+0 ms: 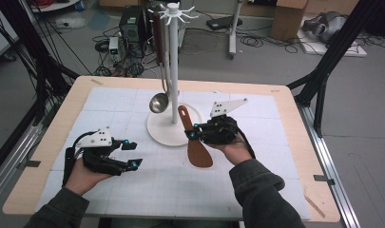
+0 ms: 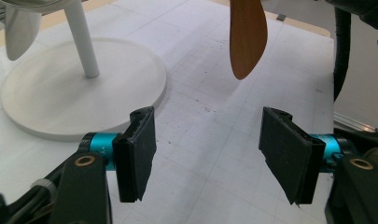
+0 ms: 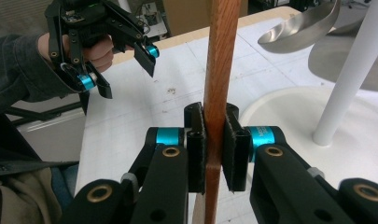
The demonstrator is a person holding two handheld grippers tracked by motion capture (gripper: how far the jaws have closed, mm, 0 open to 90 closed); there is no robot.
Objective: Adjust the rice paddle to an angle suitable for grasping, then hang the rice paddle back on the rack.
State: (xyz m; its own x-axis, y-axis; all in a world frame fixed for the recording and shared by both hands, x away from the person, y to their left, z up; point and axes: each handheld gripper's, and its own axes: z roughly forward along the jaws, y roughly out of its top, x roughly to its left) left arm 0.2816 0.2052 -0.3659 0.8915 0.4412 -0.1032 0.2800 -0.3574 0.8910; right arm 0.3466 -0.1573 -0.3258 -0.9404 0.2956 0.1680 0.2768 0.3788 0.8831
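Note:
A brown wooden spatula [image 1: 198,149] hangs blade-down over the white mat, just right of the white utensil stand [image 1: 173,71]. My right gripper [image 1: 194,131] is shut on its handle [image 3: 221,56], with the pads pressed on both sides. A steel ladle [image 1: 158,102] hangs from the stand's hooks, its bowl near the round base [image 2: 60,93]. At the front left my left gripper [image 1: 133,154] stands open with nothing between its pads [image 2: 140,154]. It points toward the stand and the spatula's blade [image 2: 247,37]. In the right gripper view the left gripper [image 3: 128,70] is at the upper left.
A white gridded mat [image 1: 109,102] covers the wooden table [image 1: 294,137]. A dark-handled utensil [image 1: 158,33] also hangs on the stand. Cables, boxes and black frame legs crowd the floor beyond the far edge. Bare mat lies between the two hands.

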